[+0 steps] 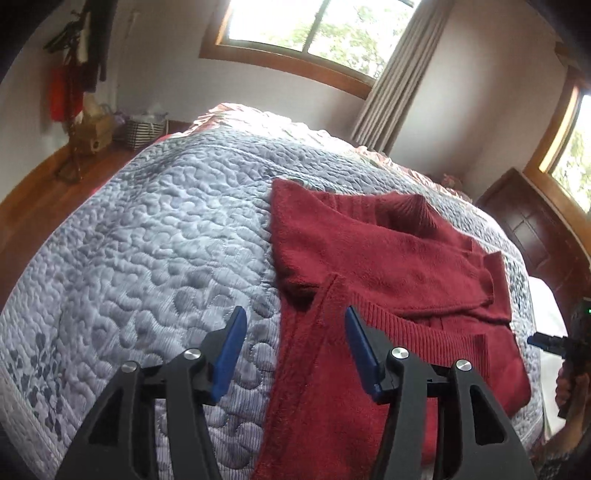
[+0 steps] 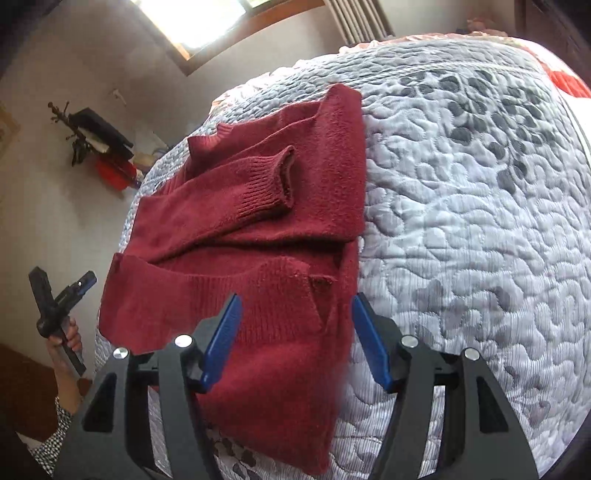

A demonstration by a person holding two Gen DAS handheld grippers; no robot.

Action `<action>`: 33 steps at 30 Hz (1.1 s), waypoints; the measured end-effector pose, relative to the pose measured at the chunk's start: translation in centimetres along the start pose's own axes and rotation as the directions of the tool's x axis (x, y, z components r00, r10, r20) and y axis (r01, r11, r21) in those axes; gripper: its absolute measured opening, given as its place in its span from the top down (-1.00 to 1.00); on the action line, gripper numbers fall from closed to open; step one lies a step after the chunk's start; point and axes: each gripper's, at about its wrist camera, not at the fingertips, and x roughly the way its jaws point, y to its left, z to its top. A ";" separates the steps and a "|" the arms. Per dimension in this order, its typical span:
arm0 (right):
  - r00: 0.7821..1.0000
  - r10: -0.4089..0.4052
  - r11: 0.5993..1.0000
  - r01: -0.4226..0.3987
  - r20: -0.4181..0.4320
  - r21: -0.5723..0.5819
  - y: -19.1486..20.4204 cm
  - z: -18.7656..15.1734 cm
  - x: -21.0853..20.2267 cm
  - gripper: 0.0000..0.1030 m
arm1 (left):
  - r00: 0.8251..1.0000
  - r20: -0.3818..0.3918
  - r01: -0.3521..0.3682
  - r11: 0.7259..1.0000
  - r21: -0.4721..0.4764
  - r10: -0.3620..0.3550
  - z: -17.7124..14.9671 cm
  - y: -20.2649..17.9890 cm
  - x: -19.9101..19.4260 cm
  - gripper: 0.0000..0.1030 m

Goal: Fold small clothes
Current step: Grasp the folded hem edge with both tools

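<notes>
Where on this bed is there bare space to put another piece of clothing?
Bare quilt lies wide open between the red sweater and the bed's floor-side edge, and on the sweater's other side too. It is crowded only at the sweater, where the left gripper and right gripper hover open.

Grey quilt, window w/ curtain, coat rack, headboard.
</notes>
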 end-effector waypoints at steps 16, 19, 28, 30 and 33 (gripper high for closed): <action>0.984 -0.104 0.972 0.071 -0.143 -0.225 2.9 2.5 7.0 -0.42 | 0.984 -0.156 -0.044 0.965 0.260 0.087 -0.1 -4.7 7.6 -0.31; 0.983 -0.113 0.964 0.074 -0.144 -0.254 3.3 2.1 7.3 -0.24 | 0.983 -0.156 -0.049 0.958 0.281 0.096 -0.5 -5.0 7.8 -0.31; 0.978 -0.175 0.920 0.122 -0.111 -0.372 5.2 0.8 7.5 0.50 | 0.982 -0.163 -0.047 0.957 0.286 0.097 -1.0 -5.2 7.5 0.14; 0.977 -0.186 0.913 0.133 -0.104 -0.385 5.4 0.8 7.5 0.70 | 0.983 -0.162 -0.045 0.964 0.263 0.090 -0.8 -4.8 7.4 0.48; 0.980 -0.179 0.914 0.133 -0.087 -0.383 5.8 0.9 7.1 0.80 | 0.986 -0.164 -0.008 0.977 0.213 0.044 -0.4 -4.0 6.8 0.76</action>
